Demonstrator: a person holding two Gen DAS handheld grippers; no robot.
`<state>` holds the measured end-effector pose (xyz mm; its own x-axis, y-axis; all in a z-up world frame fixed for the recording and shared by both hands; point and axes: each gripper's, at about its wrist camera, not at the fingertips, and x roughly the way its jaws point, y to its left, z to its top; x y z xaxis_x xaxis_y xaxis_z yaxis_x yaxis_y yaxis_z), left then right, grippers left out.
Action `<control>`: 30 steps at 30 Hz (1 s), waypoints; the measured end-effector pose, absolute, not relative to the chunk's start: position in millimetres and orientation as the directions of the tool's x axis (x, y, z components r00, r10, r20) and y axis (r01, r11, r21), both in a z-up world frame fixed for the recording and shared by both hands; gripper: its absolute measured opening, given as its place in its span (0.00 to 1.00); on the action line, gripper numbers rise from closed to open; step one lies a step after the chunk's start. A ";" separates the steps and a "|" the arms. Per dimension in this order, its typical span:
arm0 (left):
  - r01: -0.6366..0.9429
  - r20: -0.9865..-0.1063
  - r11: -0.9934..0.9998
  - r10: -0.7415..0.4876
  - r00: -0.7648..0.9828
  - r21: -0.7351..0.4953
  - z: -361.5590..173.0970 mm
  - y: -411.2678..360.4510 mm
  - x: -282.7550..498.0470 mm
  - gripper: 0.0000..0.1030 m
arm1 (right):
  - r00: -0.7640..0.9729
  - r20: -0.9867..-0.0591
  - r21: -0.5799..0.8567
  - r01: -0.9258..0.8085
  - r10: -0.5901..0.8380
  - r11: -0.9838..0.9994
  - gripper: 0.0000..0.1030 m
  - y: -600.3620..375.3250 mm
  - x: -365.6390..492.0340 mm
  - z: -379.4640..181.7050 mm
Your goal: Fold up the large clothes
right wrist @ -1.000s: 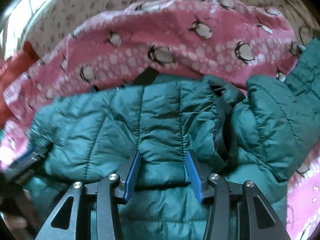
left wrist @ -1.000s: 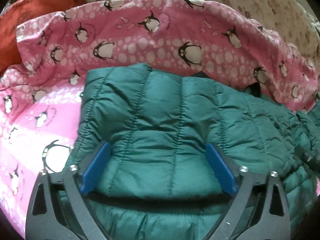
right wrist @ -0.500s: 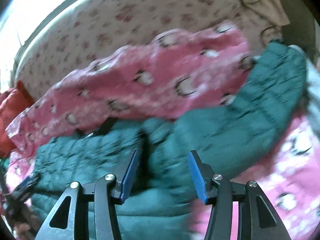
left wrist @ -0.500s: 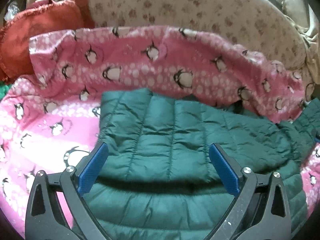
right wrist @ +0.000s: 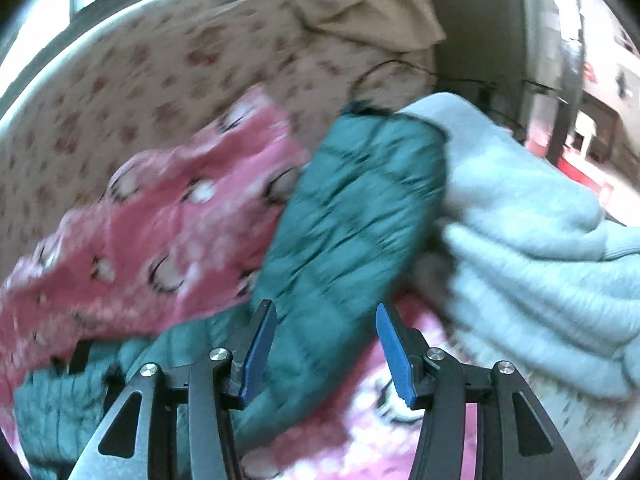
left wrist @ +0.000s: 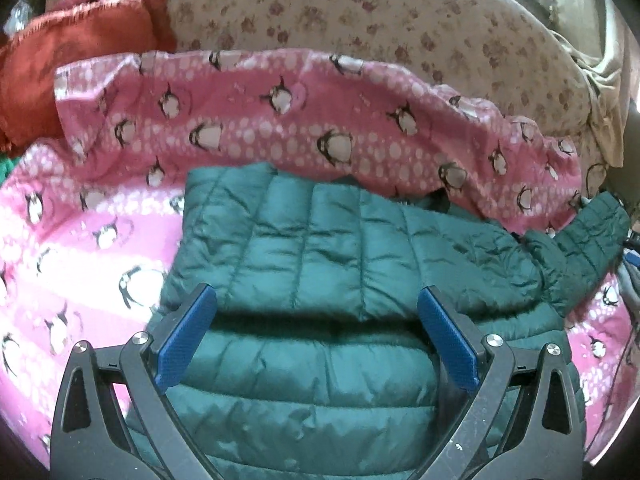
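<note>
Lying on the pink penguin blanket point(left wrist: 280, 128) near the bed's head edge, the green puffer jacket point(left wrist: 320, 264) is folded once across its body; its sleeve point(right wrist: 348, 216) remains outstretched. Left gripper point(left wrist: 316, 336) gapes wide, right gripper point(right wrist: 326, 354) half-open; both empty.

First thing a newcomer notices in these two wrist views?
The green puffer jacket, partly folded over itself, fills the middle of the left wrist view on a loud pink penguin blanket. In the blurred right wrist view its sleeve stretches away from the open right gripper, ending against a pale grey garment.
</note>
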<state>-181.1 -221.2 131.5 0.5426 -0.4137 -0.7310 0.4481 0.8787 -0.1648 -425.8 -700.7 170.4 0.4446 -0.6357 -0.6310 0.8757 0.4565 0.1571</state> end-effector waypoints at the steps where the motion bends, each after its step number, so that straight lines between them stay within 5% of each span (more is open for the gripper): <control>1: 0.442 -0.737 0.880 -0.416 0.534 -0.176 128.8 -220.5 -180.3 0.98 | 0.434 -0.625 0.165 0.886 -0.649 0.433 0.50 -709.0 -431.2 171.9; 23: 0.401 -0.784 0.891 -0.400 0.474 -0.212 105.7 -216.2 -177.3 0.98 | 0.485 -0.584 0.322 0.874 -0.651 0.363 0.59 -808.8 -440.5 171.3; 25: 0.403 -0.787 0.891 -0.399 0.471 -0.211 105.2 -216.9 -178.1 0.98 | 0.502 -0.579 0.327 0.865 -0.643 0.381 0.49 -808.0 -438.2 171.7; 27: 0.405 -0.784 0.890 -0.402 0.474 -0.211 107.0 -217.1 -179.4 0.98 | 0.538 -0.554 0.340 0.843 -0.635 0.418 0.25 -801.4 -436.9 174.7; 30: 0.407 -0.773 0.888 -0.410 0.484 -0.215 113.1 -215.5 -181.4 0.98 | 0.608 -0.505 0.381 0.794 -0.612 0.474 0.12 -787.0 -438.4 179.2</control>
<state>-181.4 -215.5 113.1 0.4844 -0.4098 -0.7730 0.4071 0.8876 -0.2154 -438.4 -787.0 179.2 0.6078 -0.6124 -0.5055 0.7940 0.4736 0.3811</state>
